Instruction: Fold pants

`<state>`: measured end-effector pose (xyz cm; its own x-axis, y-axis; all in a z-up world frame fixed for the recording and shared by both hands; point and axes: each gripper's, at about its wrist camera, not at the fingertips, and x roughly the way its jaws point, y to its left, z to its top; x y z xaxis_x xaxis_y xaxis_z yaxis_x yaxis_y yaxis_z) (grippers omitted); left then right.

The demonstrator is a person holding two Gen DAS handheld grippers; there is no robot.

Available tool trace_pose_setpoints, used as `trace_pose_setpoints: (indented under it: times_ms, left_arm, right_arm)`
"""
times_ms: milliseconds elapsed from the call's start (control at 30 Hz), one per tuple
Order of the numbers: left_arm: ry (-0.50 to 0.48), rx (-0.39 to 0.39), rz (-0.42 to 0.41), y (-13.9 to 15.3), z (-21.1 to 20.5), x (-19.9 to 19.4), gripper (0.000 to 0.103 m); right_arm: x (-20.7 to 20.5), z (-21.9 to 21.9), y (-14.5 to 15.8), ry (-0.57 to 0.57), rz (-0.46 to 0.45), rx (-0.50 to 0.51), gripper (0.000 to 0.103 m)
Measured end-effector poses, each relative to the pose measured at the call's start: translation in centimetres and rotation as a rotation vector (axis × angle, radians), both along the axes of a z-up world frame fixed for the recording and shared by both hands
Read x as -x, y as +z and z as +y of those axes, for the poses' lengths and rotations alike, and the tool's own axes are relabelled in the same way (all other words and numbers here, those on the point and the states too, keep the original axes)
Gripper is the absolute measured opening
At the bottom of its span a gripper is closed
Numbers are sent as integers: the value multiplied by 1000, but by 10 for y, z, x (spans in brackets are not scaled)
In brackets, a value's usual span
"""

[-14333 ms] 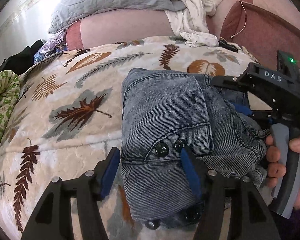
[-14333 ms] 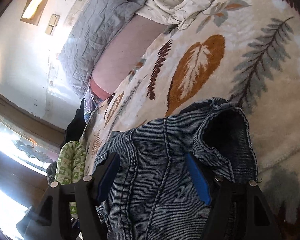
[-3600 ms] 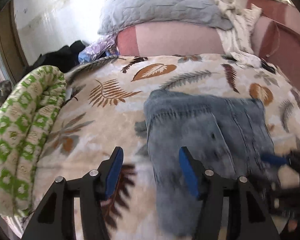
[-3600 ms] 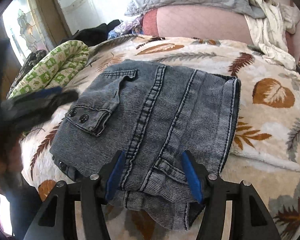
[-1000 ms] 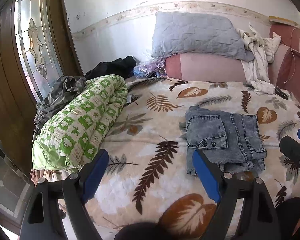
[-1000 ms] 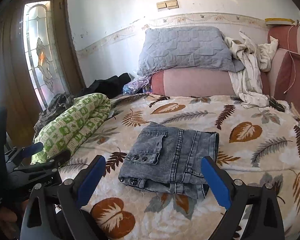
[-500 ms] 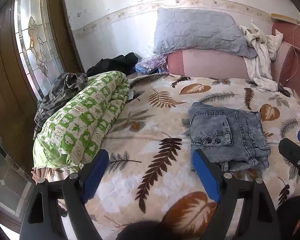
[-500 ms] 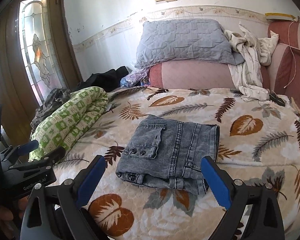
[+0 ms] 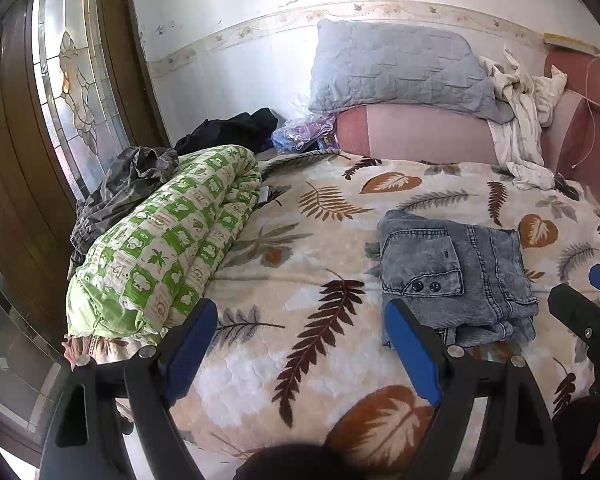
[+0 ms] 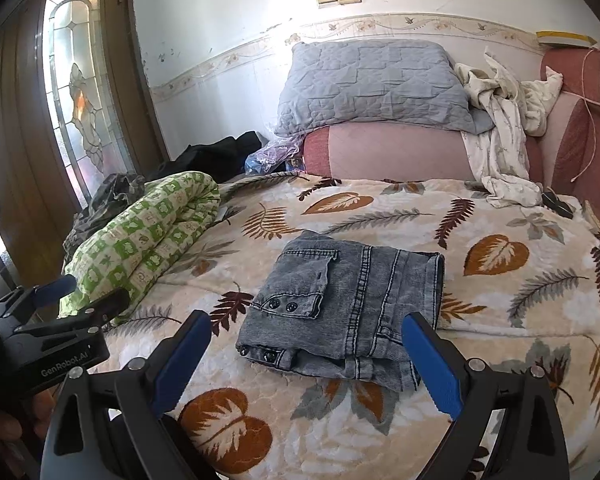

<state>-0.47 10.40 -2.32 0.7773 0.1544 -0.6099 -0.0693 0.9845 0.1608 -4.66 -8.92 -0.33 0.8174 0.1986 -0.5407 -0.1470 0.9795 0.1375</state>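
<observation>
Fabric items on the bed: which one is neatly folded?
The grey-blue denim pants, a flat folded stack mid-bed. The green patterned quilt is rolled; the white cloth is crumpled.

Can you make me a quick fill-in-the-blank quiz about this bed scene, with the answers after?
1. The folded pants are made of grey ____.
2. The rolled quilt has a white and ____ pattern.
3. Both the left gripper and the right gripper have jaws that stand ____.
4. The blanket is printed with ____.

Answers: denim; green; open; leaves
</observation>
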Motion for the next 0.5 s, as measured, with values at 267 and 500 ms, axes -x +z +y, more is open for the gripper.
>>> trace_pose_setpoints:
  times_ms: [267,500]
  left_arm:
    - [-2,1,1,0,-1,0,86]
    - [6,14,5,-1,-1,1,86]
  right_arm:
    - [0,1,0,0,-2,0,98]
    - [-2,1,-1,-7,3,7,98]
